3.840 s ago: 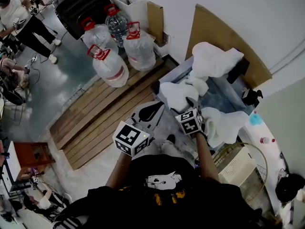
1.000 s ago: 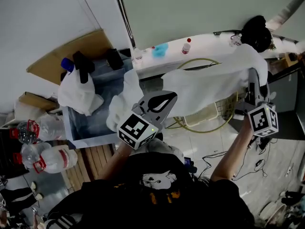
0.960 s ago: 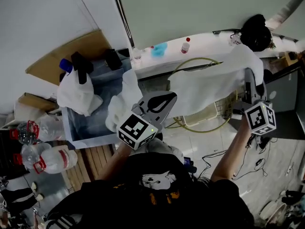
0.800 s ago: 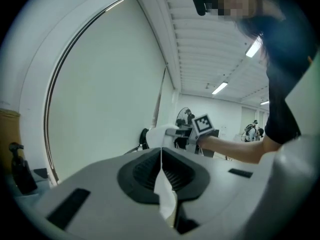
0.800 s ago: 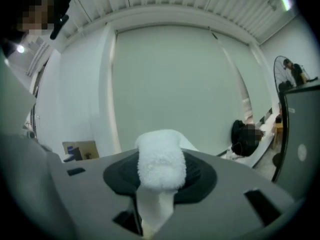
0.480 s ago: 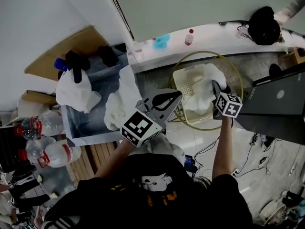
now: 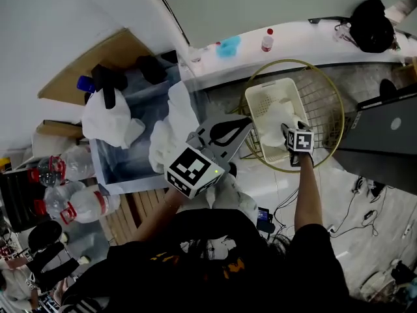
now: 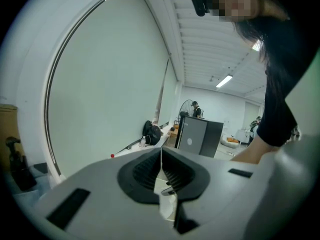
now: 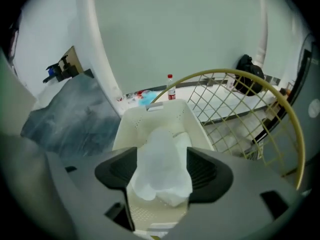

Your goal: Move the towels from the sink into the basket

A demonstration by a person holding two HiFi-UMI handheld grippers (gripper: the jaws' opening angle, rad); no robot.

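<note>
Down into the basket (image 7: 272,83) has come the right gripper (image 9: 161,174), its jaws just opening with the towel (image 7: 273,119) loose between them. Cloth snagging a pad could ride back out. Left gripper (image 8: 161,171) is closed, empty. More towels (image 7: 171,122) drape the sink's (image 7: 124,175) edges above pale floor, white wall behind.

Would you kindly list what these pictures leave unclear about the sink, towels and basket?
Sink, head view: partly covered by draped towels; anything lying underneath is hidden.
Basket floor, right gripper view: hidden under the towel inside.
Bottle label, head view: too small to read.
</note>
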